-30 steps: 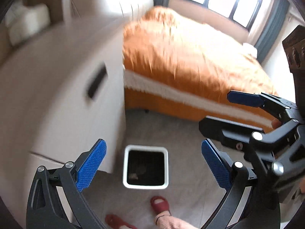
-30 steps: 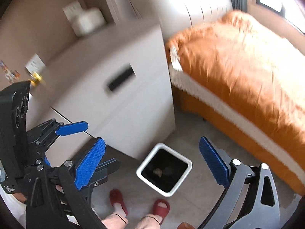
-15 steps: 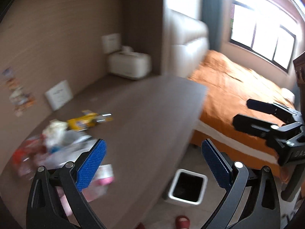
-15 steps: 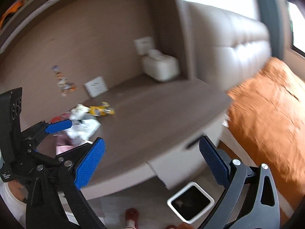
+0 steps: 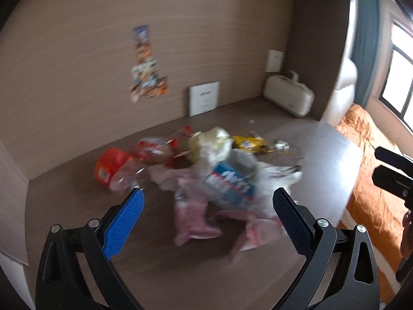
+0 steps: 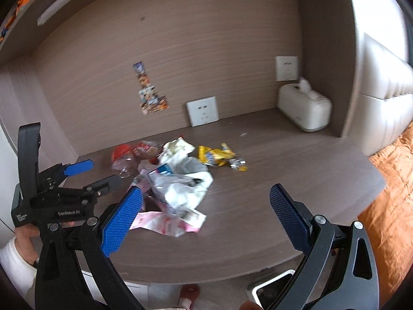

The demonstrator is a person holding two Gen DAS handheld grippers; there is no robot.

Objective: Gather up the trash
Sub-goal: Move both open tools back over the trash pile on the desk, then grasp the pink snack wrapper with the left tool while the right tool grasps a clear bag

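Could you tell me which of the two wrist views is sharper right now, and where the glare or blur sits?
Right wrist view: sharper; the yellow wrapper and wall socket read clearly, though the headboard is washed out. Left wrist view: motion-blurred across the trash pile, with window glare on the desk edge; the left gripper itself stays crisp.

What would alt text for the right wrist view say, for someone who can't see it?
A pile of crumpled wrappers and trash lies on a brown desk, seen between the open blue-padded right tongs. The left tongs, also open and empty, hover at the left, a white tissue box sits in the far corner, and a white bin peeks out below.
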